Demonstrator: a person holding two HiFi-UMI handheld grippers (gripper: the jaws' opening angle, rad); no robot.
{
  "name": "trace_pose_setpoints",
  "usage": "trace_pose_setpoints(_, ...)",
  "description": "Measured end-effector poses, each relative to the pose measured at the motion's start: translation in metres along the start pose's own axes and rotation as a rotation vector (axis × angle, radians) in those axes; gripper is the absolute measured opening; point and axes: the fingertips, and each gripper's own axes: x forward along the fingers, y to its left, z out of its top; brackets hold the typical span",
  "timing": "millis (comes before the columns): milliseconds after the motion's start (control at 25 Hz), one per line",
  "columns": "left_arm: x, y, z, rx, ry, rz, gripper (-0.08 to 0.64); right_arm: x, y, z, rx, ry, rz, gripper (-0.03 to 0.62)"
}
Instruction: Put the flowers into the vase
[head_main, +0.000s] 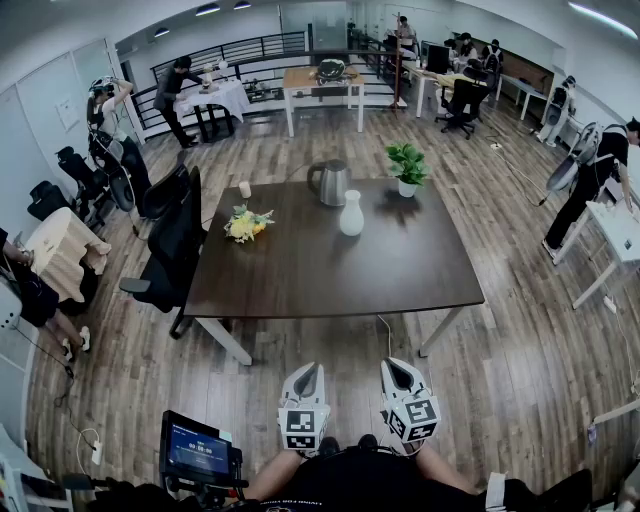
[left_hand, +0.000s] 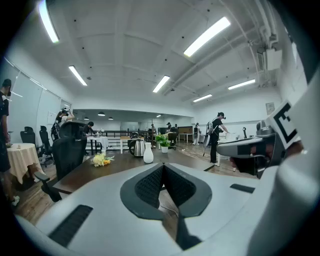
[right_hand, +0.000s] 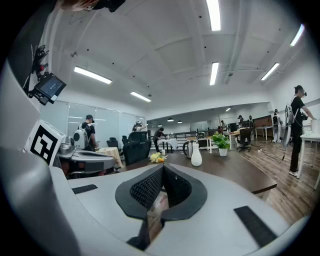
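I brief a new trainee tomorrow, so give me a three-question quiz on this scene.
1. True or false: the flowers already stand in the white vase.
2. Which stands nearest the white vase on the table? A) steel kettle B) potted plant C) flowers
3. Fill in: the jaws of the left gripper and the right gripper are ___ and hold nothing.

Key: 1 false, the flowers lie on the table apart from the vase; 2 A; 3 shut.
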Motion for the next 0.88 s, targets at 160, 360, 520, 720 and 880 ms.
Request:
trace_pose_setpoints(160, 0.001, 0.005, -0.002, 0.000, -0.001, 0.004, 0.008, 0.004, 0.002, 0.000, -0.003, -0.001, 0.004, 0.017)
trace_pose_setpoints(360, 0.000, 0.019, -0.006, -0.005, 0.004, 0.006, 0.008, 0.015, 0.011, -0.001, -0.006, 0.001, 0.005, 0.017)
trace_pose_setpoints(520, -0.001, 0.029, -0.009, -0.002, 0.007, 0.012, 0.008, 0.020, 0.016, -0.001, 0.036, -0.010, 0.020, 0.018)
trace_pose_setpoints(720, -0.003, 0.048, -0.017, 0.001, 0.014, 0.005, 0.008, 0.032, 0.030, -0.003, 0.057, -0.027, 0.034, 0.020)
trace_pose_setpoints(880, 0.003, 0.067, -0.027, -0.001, 0.025, 0.009, 0.008, 0.045, 0.037, -0.013, 0.065, -0.009, 0.032, 0.021)
